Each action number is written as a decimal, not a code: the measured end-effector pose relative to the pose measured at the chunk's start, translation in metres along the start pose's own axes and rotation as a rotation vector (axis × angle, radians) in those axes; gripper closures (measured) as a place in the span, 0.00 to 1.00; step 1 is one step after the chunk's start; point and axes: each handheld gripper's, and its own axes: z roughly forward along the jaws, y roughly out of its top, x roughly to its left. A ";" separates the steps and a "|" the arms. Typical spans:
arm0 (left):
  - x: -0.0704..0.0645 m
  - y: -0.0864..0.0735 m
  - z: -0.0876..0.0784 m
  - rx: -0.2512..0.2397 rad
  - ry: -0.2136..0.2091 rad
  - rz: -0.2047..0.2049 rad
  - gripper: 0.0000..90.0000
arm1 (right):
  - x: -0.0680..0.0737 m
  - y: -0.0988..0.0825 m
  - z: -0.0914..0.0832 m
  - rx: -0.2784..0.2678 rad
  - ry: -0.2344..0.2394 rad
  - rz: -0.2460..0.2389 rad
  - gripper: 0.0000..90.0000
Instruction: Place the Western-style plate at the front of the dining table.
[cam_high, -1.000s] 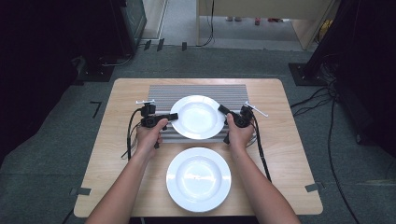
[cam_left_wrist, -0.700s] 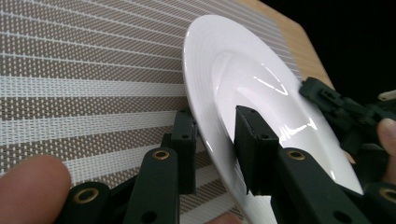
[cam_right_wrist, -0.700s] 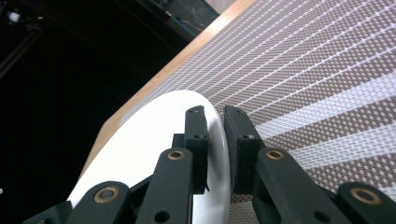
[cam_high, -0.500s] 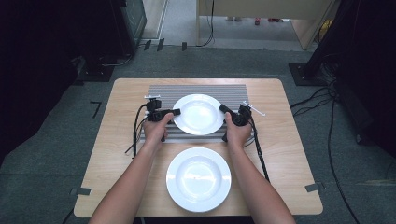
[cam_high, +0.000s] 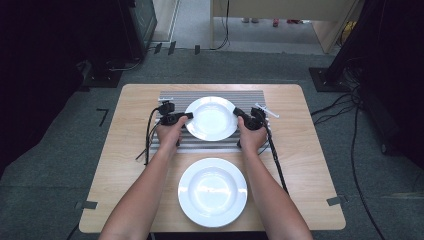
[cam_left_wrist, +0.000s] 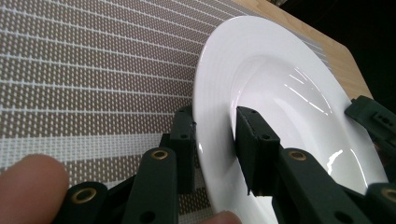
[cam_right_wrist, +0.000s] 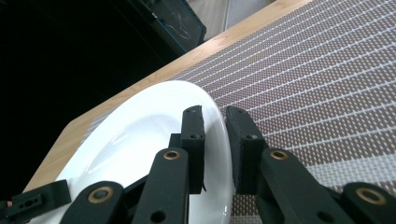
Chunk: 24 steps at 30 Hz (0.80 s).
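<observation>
Far plate (cam_high: 211, 118), centre frame on the striped mat (cam_high: 250, 97), pinched at opposite rims by left gripper (cam_high: 181, 117) and right gripper (cam_high: 242, 114), jaws nearly closed; likely mid-carry, next needs level, matched movement.

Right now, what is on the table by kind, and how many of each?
White plates: 2, one on the mat, one near the front edge
Striped placemat: 1
Hand-held grippers: 2, left and right, each clamped on the far plate's rim
Total: 5
</observation>
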 end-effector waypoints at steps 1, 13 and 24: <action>0.000 0.001 0.000 -0.003 0.003 0.007 0.78 | 0.000 0.001 0.002 0.004 0.006 -0.014 0.88; -0.002 0.004 0.004 0.006 0.056 0.039 0.76 | 0.002 0.000 0.006 0.014 -0.008 -0.089 0.86; -0.005 0.005 0.002 0.018 0.028 0.100 0.54 | 0.006 0.005 0.004 0.051 -0.033 -0.193 0.80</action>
